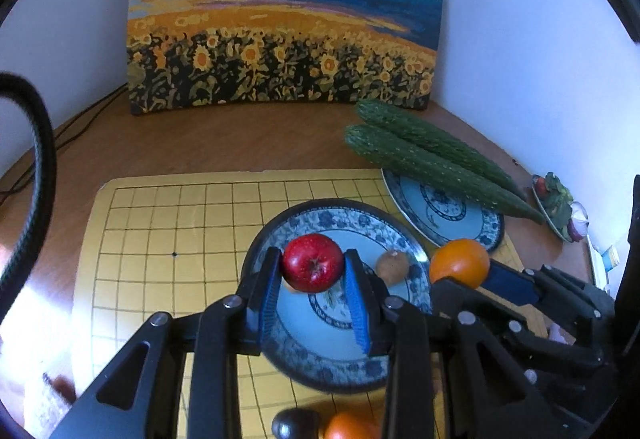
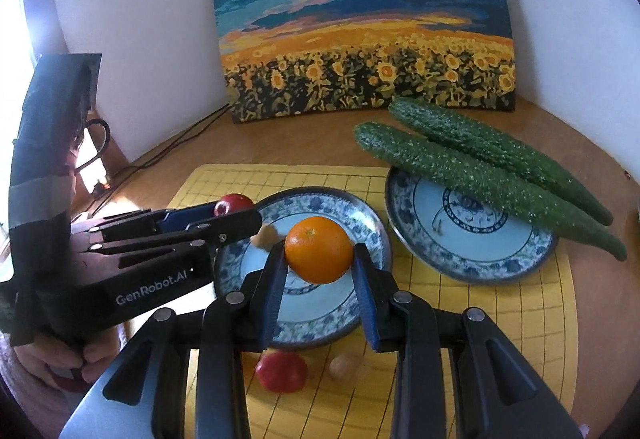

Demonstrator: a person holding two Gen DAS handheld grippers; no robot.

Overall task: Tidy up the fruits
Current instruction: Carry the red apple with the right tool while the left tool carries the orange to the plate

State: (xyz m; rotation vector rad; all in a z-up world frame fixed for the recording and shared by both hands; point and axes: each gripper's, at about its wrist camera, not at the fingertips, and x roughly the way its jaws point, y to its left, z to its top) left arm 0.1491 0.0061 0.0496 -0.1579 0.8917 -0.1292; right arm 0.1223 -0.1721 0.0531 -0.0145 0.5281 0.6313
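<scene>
My left gripper (image 1: 314, 275) is shut on a red apple (image 1: 313, 262) and holds it above the near blue-patterned plate (image 1: 320, 371). My right gripper (image 2: 320, 263) is shut on an orange (image 2: 319, 249) above the same plate (image 2: 372, 227). A small brown fruit (image 1: 393, 266) lies on that plate; it also shows in the right wrist view (image 2: 265, 235). The right gripper with its orange (image 1: 460, 262) shows at the right of the left wrist view, and the left gripper with its apple (image 2: 233, 203) shows at the left of the right wrist view.
A second plate (image 2: 492, 263) at the right carries two cucumbers (image 2: 480, 179). A red fruit (image 2: 281, 371) and a brown fruit (image 2: 342, 367) lie on the yellow grid mat (image 2: 532, 319) near me. A dark fruit (image 1: 294, 423) and another orange (image 1: 350, 426) lie close below. A sunflower painting (image 2: 360, 31) leans on the wall.
</scene>
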